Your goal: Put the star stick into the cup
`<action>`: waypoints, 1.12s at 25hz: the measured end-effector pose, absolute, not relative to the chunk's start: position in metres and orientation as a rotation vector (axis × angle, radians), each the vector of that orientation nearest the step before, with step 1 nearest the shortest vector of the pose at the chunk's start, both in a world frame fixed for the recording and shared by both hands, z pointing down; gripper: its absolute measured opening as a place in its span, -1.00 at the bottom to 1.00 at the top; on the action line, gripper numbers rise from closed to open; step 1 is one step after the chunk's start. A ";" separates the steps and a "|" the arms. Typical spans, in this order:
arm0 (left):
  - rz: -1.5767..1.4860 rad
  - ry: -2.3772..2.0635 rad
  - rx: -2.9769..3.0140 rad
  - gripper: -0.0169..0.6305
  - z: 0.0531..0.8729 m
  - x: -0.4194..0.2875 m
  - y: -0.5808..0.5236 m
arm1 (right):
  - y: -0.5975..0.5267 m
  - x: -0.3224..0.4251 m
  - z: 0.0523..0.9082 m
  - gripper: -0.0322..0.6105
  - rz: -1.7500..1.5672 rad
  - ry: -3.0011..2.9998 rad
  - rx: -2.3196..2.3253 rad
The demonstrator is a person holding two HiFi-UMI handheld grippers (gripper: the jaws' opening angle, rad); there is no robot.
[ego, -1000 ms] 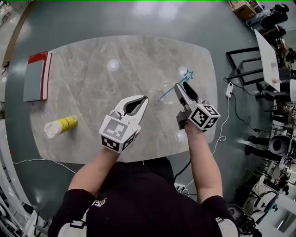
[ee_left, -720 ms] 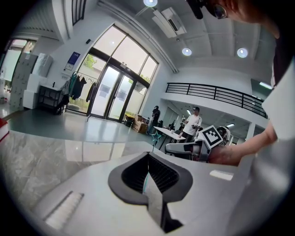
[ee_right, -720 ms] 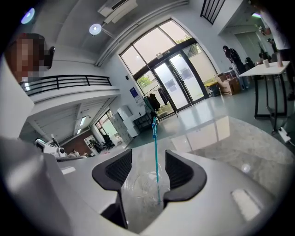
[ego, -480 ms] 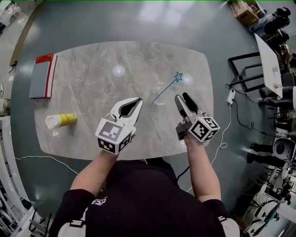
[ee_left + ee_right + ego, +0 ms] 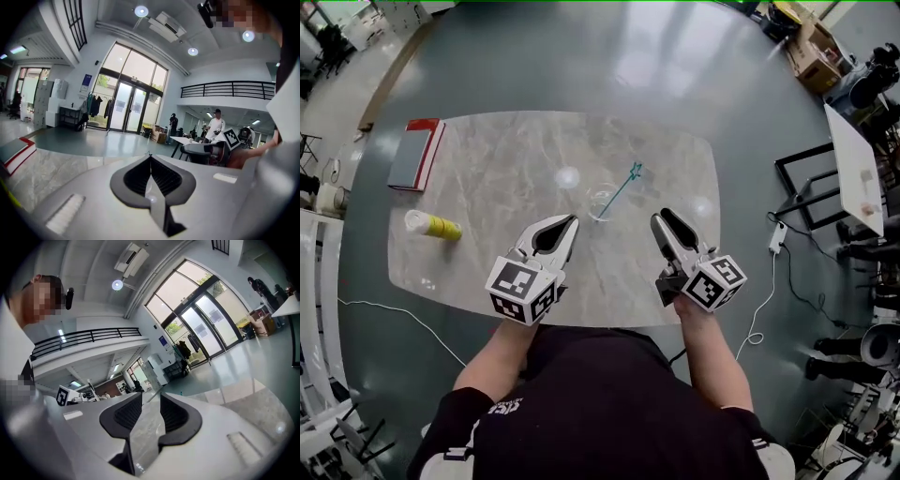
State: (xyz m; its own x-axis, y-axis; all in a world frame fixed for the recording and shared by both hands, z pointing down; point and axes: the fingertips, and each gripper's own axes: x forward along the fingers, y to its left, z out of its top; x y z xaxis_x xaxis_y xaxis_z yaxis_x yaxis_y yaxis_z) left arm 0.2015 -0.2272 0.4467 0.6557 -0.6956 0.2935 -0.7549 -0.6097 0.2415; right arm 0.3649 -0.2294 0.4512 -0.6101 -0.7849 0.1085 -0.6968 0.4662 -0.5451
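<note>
A clear cup (image 5: 602, 200) stands near the middle of the marble table (image 5: 506, 178). The teal star stick (image 5: 620, 191) leans in it, star end up and to the right. My right gripper (image 5: 660, 217) hangs right of and nearer than the cup, apart from the stick. Its jaws are closing with a narrow gap and nothing between them, as the right gripper view (image 5: 151, 398) shows. My left gripper (image 5: 571, 219) hovers just left of the cup, nearer to me. Its tips meet, so it is shut and empty in the left gripper view (image 5: 150, 155).
A red and grey book (image 5: 416, 155) lies at the table's far left corner. A yellow and white cylinder (image 5: 431, 226) lies on its side at the left edge. A white cable (image 5: 389, 307) runs over the floor. Black furniture frames (image 5: 811, 187) stand to the right.
Both grippers have drawn back toward me from the cup. The right gripper's tips, near the stick a second ago, are now apart from it, and its jaws have narrowed.
</note>
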 end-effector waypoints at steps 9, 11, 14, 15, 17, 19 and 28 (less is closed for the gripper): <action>0.269 -1.360 2.576 -0.94 0.397 0.195 -0.193 | -0.191 0.373 0.399 -0.81 -0.640 2.670 -1.160; 0.262 -1.397 2.577 -0.94 0.388 0.189 -0.186 | -0.185 0.368 0.385 -0.82 -0.592 2.698 -1.122; 0.235 -1.414 2.565 -0.94 0.376 0.177 -0.174 | -0.179 0.355 0.368 -0.83 -0.536 2.715 -1.090; 0.235 -1.413 2.569 -0.94 0.372 0.174 -0.171 | -0.178 0.351 0.363 -0.83 -0.520 2.715 -1.084; 0.244 -1.401 2.596 -0.94 0.365 0.170 -0.167 | -0.176 0.342 0.354 -0.86 -0.499 2.713 -1.072; 0.242 -1.391 2.613 -0.94 0.358 0.164 -0.165 | -0.174 0.332 0.347 -0.86 -0.494 2.716 -1.055; 0.194 -1.404 2.632 -0.94 0.336 0.127 -0.165 | -0.158 0.303 0.321 -0.86 -0.424 2.733 -1.026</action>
State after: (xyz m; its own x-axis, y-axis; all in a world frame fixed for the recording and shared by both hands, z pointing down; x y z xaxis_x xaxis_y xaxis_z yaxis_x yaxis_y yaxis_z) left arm 0.1270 -0.1650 0.3356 0.5527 -0.8126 0.1850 -0.8323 -0.5495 0.0729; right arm 0.3028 -0.1579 0.3210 -0.7419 -0.6660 -0.0778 -0.6111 0.7194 -0.3303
